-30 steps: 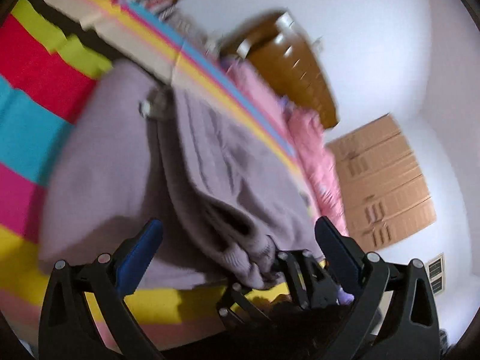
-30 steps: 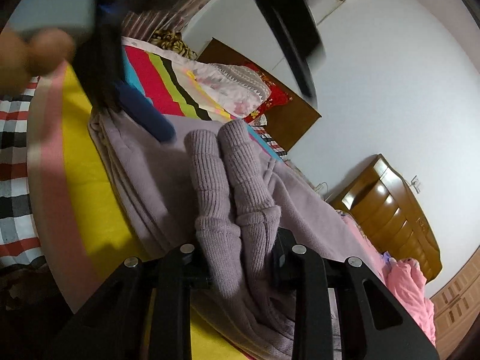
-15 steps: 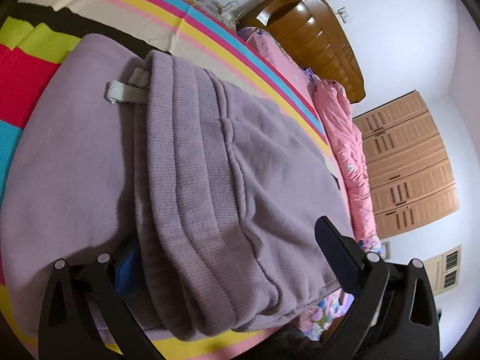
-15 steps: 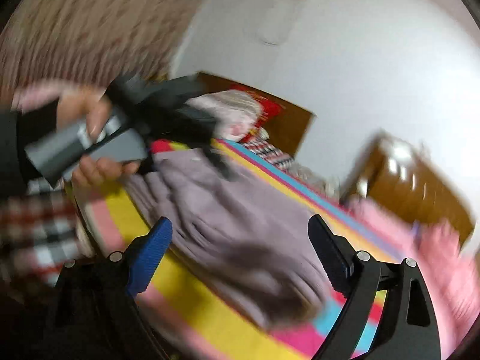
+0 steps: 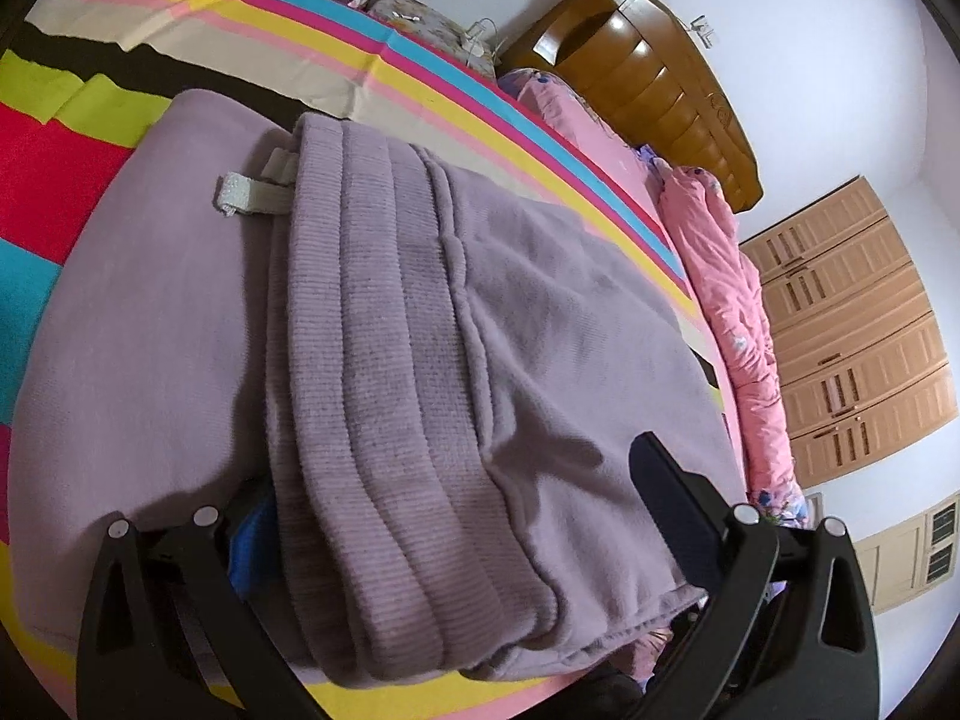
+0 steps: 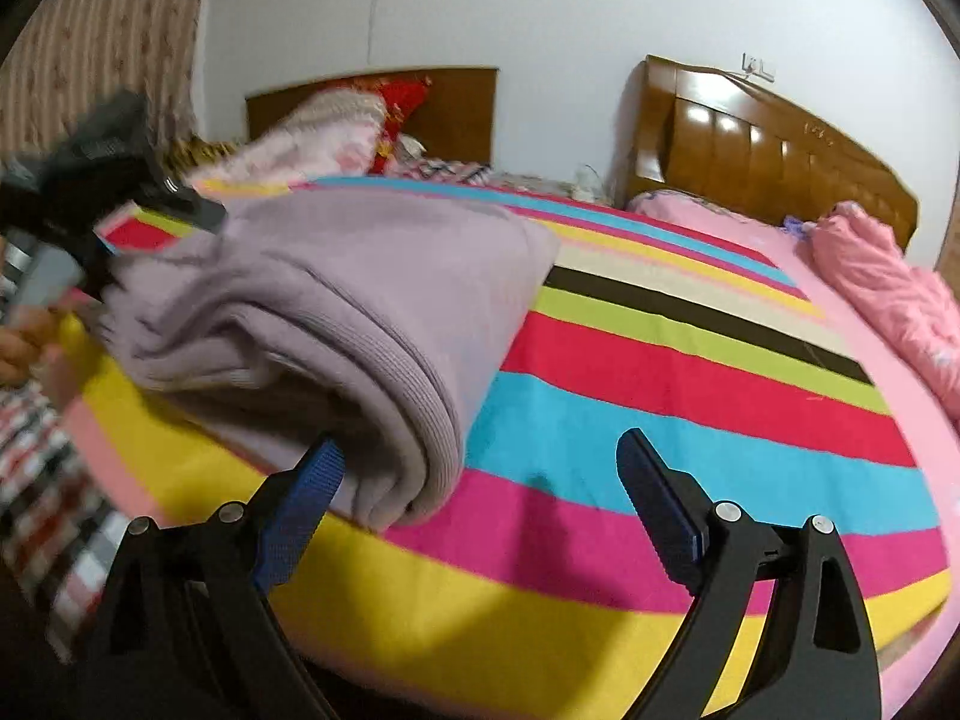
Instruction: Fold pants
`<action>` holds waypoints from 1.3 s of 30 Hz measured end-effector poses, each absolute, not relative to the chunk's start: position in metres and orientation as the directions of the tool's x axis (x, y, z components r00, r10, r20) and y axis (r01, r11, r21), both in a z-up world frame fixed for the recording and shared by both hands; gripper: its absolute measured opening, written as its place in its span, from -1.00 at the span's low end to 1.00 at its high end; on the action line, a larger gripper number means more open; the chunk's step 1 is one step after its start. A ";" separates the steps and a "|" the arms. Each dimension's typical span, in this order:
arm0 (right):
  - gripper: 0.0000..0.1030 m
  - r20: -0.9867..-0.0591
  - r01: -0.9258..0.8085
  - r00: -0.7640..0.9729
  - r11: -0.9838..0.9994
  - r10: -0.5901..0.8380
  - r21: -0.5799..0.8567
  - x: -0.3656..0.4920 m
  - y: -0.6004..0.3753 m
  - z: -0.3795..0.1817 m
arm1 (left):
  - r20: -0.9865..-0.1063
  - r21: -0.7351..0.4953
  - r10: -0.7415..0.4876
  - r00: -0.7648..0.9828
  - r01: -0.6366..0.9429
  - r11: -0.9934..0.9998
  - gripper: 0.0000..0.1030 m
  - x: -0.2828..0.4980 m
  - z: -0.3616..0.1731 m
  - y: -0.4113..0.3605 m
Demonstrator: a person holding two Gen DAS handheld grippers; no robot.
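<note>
Mauve knit pants point(image 5: 540, 360) lie folded in a thick stack on the striped bedspread point(image 6: 690, 372), the ribbed bands point(image 5: 384, 360) on top and a grey drawstring end point(image 5: 252, 201) poking out. My left gripper point(image 5: 456, 474) stands open over the near end of the stack; its left blue pad point(image 5: 249, 531) is tucked beside the fold, the right finger rests above the cloth. In the right wrist view the pants point(image 6: 336, 300) sit at the left. My right gripper point(image 6: 480, 447) is open and holds nothing, its left pad point(image 6: 300, 498) just under the fold's rounded edge.
A hand point(image 6: 24, 342) holds the left gripper's body point(image 6: 114, 180) at the far side of the pants. A pink quilt point(image 6: 888, 288) and wooden headboard point(image 6: 768, 150) are at the right, pillows point(image 6: 336, 132) at the back, a wardrobe point(image 5: 852, 330) beyond.
My right gripper let go of the ribbed leg cuffs, opened wide, rolled and drew back to the side. The cuffs now lie on the stack. The left gripper edged closer.
</note>
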State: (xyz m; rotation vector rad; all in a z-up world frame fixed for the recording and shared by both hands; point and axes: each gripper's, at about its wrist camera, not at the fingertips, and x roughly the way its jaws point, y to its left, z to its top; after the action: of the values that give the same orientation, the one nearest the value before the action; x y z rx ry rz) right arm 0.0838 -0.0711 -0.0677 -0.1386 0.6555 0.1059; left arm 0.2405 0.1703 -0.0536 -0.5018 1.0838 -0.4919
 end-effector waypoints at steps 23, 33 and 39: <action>0.77 -0.592 -0.118 0.805 0.968 -0.039 -0.223 0.085 -0.059 -0.080 | -0.588 -0.665 -0.589 0.555 0.084 0.742 -0.60 0.224 -0.048 0.292; 0.78 -0.611 -0.123 0.791 0.972 -0.026 -0.200 0.092 -0.065 -0.078 | -0.634 -0.578 -0.493 0.596 0.058 0.814 -0.61 0.201 -0.046 0.292; 0.78 -0.622 -0.140 0.783 0.972 -0.009 -0.191 0.092 -0.066 -0.077 | -0.592 -0.637 -0.523 0.613 0.041 0.770 -0.40 0.194 -0.052 0.299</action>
State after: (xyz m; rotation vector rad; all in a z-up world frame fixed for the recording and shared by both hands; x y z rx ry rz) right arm 0.0917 -0.0658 -0.0775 -0.2330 0.6697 0.0714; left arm 0.1942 0.2993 -0.0524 -0.6230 0.8581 -0.3505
